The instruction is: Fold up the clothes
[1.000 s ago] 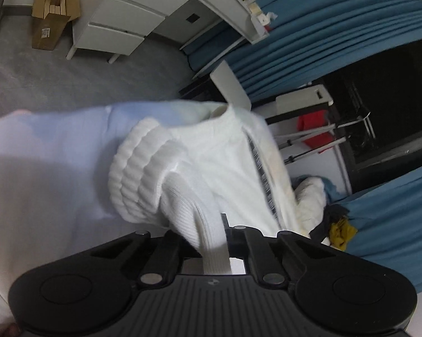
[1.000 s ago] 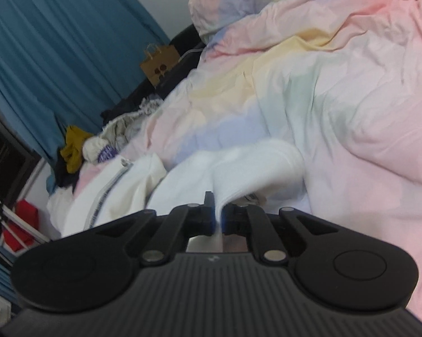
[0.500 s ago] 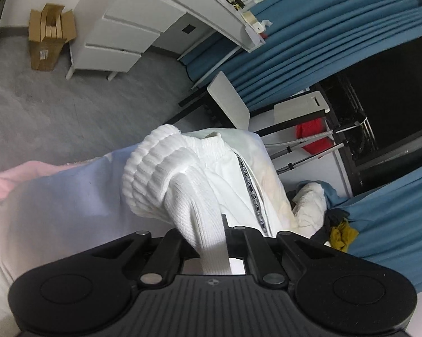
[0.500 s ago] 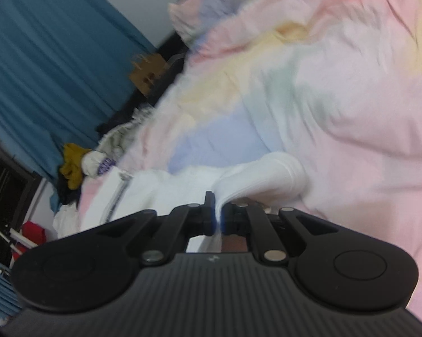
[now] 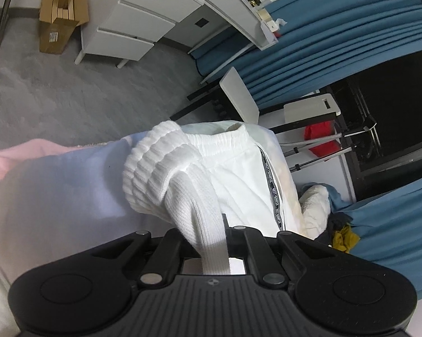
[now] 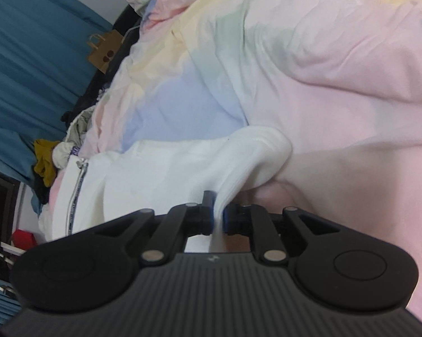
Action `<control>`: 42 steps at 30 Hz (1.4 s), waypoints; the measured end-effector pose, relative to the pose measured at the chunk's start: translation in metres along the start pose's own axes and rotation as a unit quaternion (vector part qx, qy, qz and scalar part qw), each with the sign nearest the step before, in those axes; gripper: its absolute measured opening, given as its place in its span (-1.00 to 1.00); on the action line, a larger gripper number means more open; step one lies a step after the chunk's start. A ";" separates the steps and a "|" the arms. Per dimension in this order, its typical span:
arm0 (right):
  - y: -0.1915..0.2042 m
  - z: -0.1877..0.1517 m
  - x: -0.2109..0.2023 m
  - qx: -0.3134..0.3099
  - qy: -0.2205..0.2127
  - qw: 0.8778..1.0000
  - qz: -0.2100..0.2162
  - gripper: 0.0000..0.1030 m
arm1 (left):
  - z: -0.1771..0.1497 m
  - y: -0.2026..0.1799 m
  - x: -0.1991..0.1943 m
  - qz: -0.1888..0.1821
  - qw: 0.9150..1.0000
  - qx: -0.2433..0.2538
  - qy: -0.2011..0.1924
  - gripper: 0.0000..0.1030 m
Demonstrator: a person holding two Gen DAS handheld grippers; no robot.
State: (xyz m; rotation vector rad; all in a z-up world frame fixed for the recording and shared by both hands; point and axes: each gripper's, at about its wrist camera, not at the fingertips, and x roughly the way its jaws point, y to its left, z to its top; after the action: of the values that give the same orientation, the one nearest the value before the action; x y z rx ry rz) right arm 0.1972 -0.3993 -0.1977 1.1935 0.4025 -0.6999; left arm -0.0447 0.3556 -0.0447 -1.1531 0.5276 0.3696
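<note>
White track pants (image 5: 239, 179) with a black-lettered side stripe lie on the pastel duvet (image 5: 56, 191), elastic waistband toward the bed's edge. My left gripper (image 5: 213, 241) is shut on a ribbed white cuff (image 5: 160, 174), bunched up just ahead of the fingers. In the right wrist view the same white pants (image 6: 160, 174) stretch leftward, and my right gripper (image 6: 217, 219) is shut on the other cuff (image 6: 256, 154), which arches up from the jaws. Both cuffs are lifted slightly off the duvet (image 6: 323, 70).
Past the bed's edge are grey carpet (image 5: 70, 90), a white drawer unit (image 5: 132, 28), a cardboard box (image 5: 59, 22) and white chairs (image 5: 239, 98). A heap of other clothes (image 6: 50, 160) sits by the blue curtains (image 6: 28, 56), with a paper bag (image 6: 104, 50) beyond.
Both grippers kept their hold on the cuffs. The left view swung so more floor shows and the pants lie farther off; the right view tilted and dropped closer to the duvet.
</note>
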 end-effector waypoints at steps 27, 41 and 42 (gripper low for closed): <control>0.005 0.004 -0.011 -0.017 -0.020 0.999 0.022 -0.88 | -0.003 0.031 0.014 -0.013 0.998 -0.055 0.036 -0.88; 0.097 0.021 -0.053 -0.184 -0.106 0.974 0.076 -0.89 | 0.035 -0.059 0.032 -0.001 0.999 0.040 0.028 -0.89; 0.111 0.025 -0.049 -0.195 -0.113 0.971 0.079 -0.89 | 0.043 -0.073 0.038 -0.004 0.999 0.046 0.028 -0.89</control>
State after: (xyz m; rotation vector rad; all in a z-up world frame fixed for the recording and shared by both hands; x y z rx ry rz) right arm 0.2362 -0.3867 -0.0805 0.7553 0.2365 -0.5780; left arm 0.0344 0.3686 0.0025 -1.0788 0.5831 0.3045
